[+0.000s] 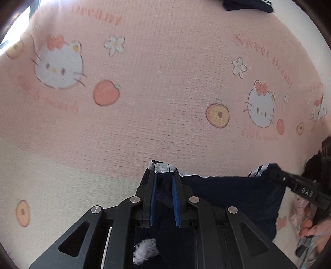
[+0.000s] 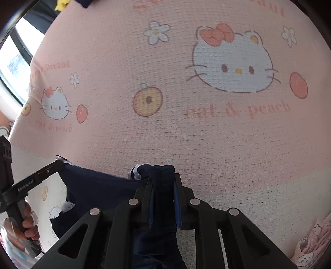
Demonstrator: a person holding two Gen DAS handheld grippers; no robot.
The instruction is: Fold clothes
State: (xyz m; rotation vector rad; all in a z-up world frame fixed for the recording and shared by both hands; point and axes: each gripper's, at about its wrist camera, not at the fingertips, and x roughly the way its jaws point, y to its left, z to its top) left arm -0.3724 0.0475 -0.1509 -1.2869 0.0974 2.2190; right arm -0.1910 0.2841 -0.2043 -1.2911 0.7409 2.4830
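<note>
A pink bedspread [image 1: 165, 87] printed with cats, peaches and flowers fills both views, paling to cream toward the near edge. Over it hangs the task's thing, a navy garment [image 1: 231, 196] with white trim and a striped band at one corner. It is stretched in a sagging line between the two tools and held above the bedspread, not laid on it.

The left gripper [image 1: 164, 175] is clenched on one upper corner of the garment, with dark cloth and a white edge bunched between its blue pads. The right gripper [image 2: 162, 175] is likewise clamped on the other corner (the cloth rides up over its tips). Each wrist view catches the other tool from the side, with a hand [image 2: 24, 225] wrapped round its handle.

Another dark garment [image 1: 246, 5] lies at the far edge of the bed; too little of it shows to tell whether it is folded.

My reading is that this is the spreading or carrying part of a fold: the piece is gripped by two corners and kept taut. Whether it is about to be laid out flat or brought over onto itself, the pictures do not settle. Either way, both grips must hold evenly, so the top edge stays straight and the cloth comes down without twisting.
</note>
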